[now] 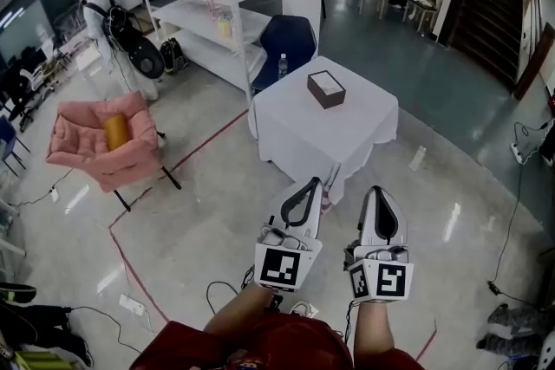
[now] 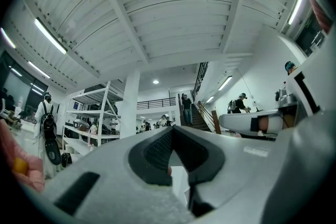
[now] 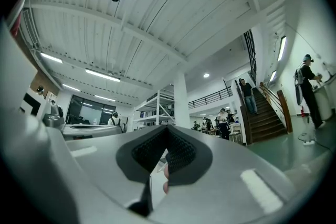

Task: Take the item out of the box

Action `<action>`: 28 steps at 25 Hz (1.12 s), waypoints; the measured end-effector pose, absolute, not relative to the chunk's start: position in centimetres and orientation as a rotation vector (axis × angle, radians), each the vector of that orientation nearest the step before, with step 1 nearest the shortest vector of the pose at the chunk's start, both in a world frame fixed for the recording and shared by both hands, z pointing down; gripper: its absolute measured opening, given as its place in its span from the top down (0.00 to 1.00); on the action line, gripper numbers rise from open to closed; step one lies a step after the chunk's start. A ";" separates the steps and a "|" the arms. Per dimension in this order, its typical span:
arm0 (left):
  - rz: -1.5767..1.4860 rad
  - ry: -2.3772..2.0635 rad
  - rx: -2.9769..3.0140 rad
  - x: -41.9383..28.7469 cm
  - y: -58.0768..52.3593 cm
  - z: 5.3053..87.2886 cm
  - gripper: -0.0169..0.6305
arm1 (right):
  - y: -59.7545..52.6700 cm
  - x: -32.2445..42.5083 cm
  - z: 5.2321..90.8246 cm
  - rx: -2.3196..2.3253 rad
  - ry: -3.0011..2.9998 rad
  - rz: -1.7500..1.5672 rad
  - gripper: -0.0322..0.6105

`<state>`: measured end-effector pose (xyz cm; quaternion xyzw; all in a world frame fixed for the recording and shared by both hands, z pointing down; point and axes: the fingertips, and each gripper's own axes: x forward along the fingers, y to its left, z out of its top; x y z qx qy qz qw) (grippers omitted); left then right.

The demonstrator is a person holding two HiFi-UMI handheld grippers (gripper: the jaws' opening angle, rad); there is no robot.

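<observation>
A dark brown open box with something white inside sits on a small table under a white cloth, well ahead of me. Both grippers are held side by side low in the head view, short of the table and pointing toward it. The left gripper has its jaws closed tip to tip with nothing between them. The right gripper is likewise shut and empty. In the left gripper view the left gripper aims up at the ceiling and hall; the right gripper does the same in its own view.
A water bottle stands at the table's far left corner, before a blue chair. White shelving rises behind. A pink armchair stands at the left. Red tape lines and cables cross the glossy floor. People stand far back.
</observation>
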<state>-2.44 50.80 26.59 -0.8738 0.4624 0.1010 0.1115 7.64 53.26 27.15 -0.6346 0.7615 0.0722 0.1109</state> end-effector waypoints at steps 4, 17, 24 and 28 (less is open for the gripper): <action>0.268 1.361 -2.579 -0.5 51.3 27.4 0.97 | 53.6 9.6 27.8 -1.861 2.228 0.198 0.95; 0.305 1.358 -2.568 2.3 50.2 27.3 0.97 | 52.7 12.4 28.2 -1.844 2.243 0.177 0.95; 0.323 1.354 -2.581 1.5 46.6 27.8 0.97 | 49.0 11.3 28.6 -1.856 2.248 0.183 0.95; 0.330 1.361 -2.580 0.5 43.8 27.8 0.97 | 46.2 10.3 28.5 -1.853 2.259 0.186 0.95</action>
